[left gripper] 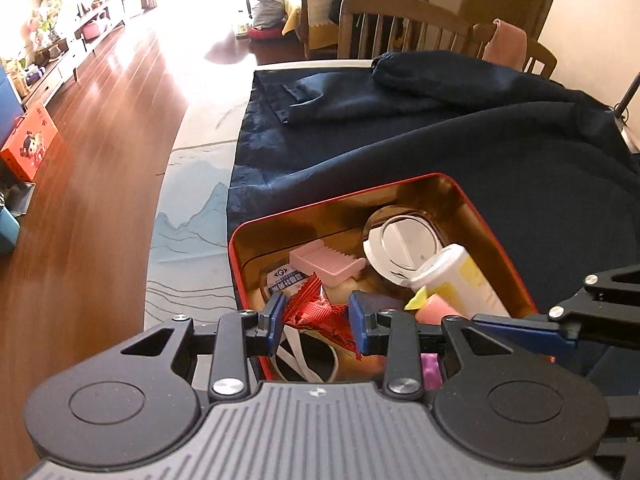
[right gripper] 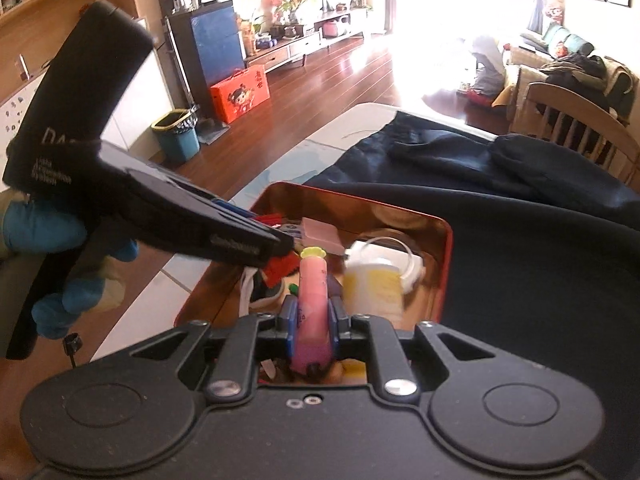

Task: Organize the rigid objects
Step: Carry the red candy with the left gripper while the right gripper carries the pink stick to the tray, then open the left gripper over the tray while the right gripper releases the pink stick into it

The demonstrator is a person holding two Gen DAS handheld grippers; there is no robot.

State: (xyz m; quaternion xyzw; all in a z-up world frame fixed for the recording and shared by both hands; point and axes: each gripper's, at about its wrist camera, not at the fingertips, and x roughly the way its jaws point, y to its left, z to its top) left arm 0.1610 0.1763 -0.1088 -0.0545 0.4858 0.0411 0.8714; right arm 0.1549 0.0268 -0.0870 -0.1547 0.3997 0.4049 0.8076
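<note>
Left wrist view: the left gripper (left gripper: 318,320) hangs over the near left corner of a red tin (left gripper: 486,216) with a gold inside, its blue fingers (left gripper: 276,312) spread apart; a red packet (left gripper: 320,312) lies between them, and whether they touch it cannot be told. Farther in the tin lie a pink ridged tray (left gripper: 326,261), a round white lid (left gripper: 404,246) and a white and yellow bottle (left gripper: 460,280). The right gripper (left gripper: 524,326) comes in from the right over the tin's near edge. The tin sits on dark blue cloth (left gripper: 400,148) on a table (left gripper: 188,216).

Right wrist view: the right gripper (right gripper: 312,316) is clamped on a pink tube (right gripper: 314,300) with a yellow cap, held just above the tin (right gripper: 448,256). To the left, a hand (right gripper: 56,264) in a blue glove holds the left gripper (right gripper: 276,246), its tip over the tin near the packet (right gripper: 280,270). The bottle (right gripper: 376,286) lies to the right of the tube.
</note>
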